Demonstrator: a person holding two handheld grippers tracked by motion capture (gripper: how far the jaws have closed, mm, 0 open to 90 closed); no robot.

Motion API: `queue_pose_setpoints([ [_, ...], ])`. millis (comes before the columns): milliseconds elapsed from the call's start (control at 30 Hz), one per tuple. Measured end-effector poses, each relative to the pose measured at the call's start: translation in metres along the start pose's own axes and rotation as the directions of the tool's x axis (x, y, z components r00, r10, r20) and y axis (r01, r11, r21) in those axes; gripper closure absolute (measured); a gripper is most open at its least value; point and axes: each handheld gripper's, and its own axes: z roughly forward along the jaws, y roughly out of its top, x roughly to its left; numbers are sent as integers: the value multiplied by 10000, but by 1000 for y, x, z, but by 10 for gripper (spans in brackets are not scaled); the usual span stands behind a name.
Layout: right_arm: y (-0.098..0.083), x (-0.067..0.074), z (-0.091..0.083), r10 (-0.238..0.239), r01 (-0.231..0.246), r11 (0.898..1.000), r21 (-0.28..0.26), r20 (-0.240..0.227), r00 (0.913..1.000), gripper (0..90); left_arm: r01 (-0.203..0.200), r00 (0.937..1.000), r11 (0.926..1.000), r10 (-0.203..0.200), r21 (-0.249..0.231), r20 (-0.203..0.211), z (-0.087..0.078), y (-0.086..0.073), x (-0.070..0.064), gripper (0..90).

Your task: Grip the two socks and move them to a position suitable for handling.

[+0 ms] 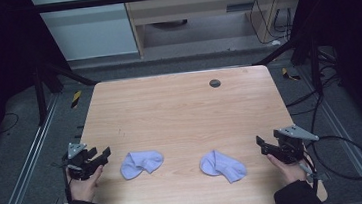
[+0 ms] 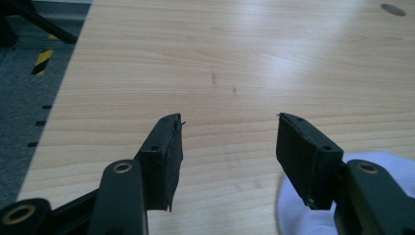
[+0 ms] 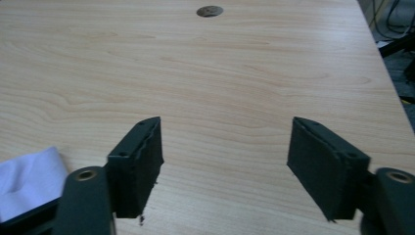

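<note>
Barely begun: left gripper (image 1: 104, 154) and right gripper (image 1: 260, 141) gaping wide, holding nothing; left sock (image 1: 141, 163) at seven o'clock, right sock (image 1: 223, 166) at five, both untouched, everything left.

In the left gripper view, the sock (image 2: 391, 169) at 4 o'clock is cut off by the picture's edge and partly hidden behind a jaw. In the right gripper view, another sock (image 3: 27, 178) at 8 o'clock is cropped too.
</note>
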Motion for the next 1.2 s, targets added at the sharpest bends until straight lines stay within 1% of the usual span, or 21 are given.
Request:
queue_pose_setpoints([
  [33,-2,1,1,-29,30,9999,161,-96,10000,347,-73,10000,10000,73,-11,37,-1,0,-4,422],
  [100,-3,3,2,-134,137,9993,356,-83,9999,350,-138,9996,9999,140,-62,228,-3,0,-10,420],
  [167,-3,4,3,-134,140,9991,409,-145,9998,354,-241,9990,9996,246,-150,372,-5,1,-16,420],
  [233,-1,8,3,-355,363,9982,480,-166,9992,357,-348,9979,9992,359,-215,532,-7,2,-20,419],
  [300,0,10,2,-329,339,9983,472,-233,9992,357,-387,9972,9990,401,-236,637,-8,2,-25,419],
  [367,2,14,2,-471,484,9980,415,-317,9984,366,-438,9961,9988,455,-238,759,-8,2,-30,420],
  [400,3,15,2,-628,642,9970,423,-347,9974,370,-511,9943,9984,530,-229,926,-7,2,-36,420],
  [433,3,15,2,-628,642,9970,423,-347,9974,370,-511,9943,9984,530,-229,926,-7,2,-36,420],
  [467,5,18,2,-791,810,9958,418,-453,9958,377,-633,9928,9978,651,-210,1009,-7,3,-41,420],
  [500,6,20,1,-733,756,9961,449,-524,9959,383,-765,9901,9967,791,-266,1157,-7,4,-47,420],
  [533,7,21,1,-931,950,9949,351,-525,9943,388,-765,9901,9967,791,-266,1157,-7,4,-47,421],
  [733,13,28,-4,-1049,1047,9945,-67,-532,9931,410,-1176,9807,9928,1198,-233,1548,-5,7,-67,420],
  [800,15,30,-5,-1124,1121,9937,-74,-607,9918,412,-1275,9783,9915,1302,-269,1611,-4,8,-72,421],
  [867,18,33,-7,-1280,1278,9918,-72,-651,9896,412,-1433,9729,9891,1469,-333,1787,-4,11,-81,421],
  [933,20,34,-8,-1249,1246,9922,-90,-694,9897,412,-1470,9712,9886,1507,-339,1844,-3,12,-84,422],
  [1000,24,36,-9,-1274,1269,9919,-119,-892,9878,417,-1653,9658,9857,1685,-327,1971,-1,13,-92,423],
  [1033,25,38,-9,-1337,1337,9910,-66,-976,9862,428,-1653,9658,9857,1685,-327,1971,-1,13,-92,423],
  [1100,25,39,-9,-1472,1476,9890,-32,-974,9843,431,-1739,9626,9844,1760,-284,2061,0,13,-99,425],
  [1133,25,43,-10,-1677,1692,9856,62,-1017,9806,434,-1798,9593,9833,1814,-271,2163,2,13,-106,427],
  [1167,25,44,-10,-1734,1753,9845,87,-1061,9791,434,-1798,9593,9833,1814,-271,2163,2,13,-106,428],
  [1200,25,44,-10,-1734,1753,9845,87,-1061,9791,434,-1835,9573,9827,1844,-247,2228,3,13,-110,428],
])
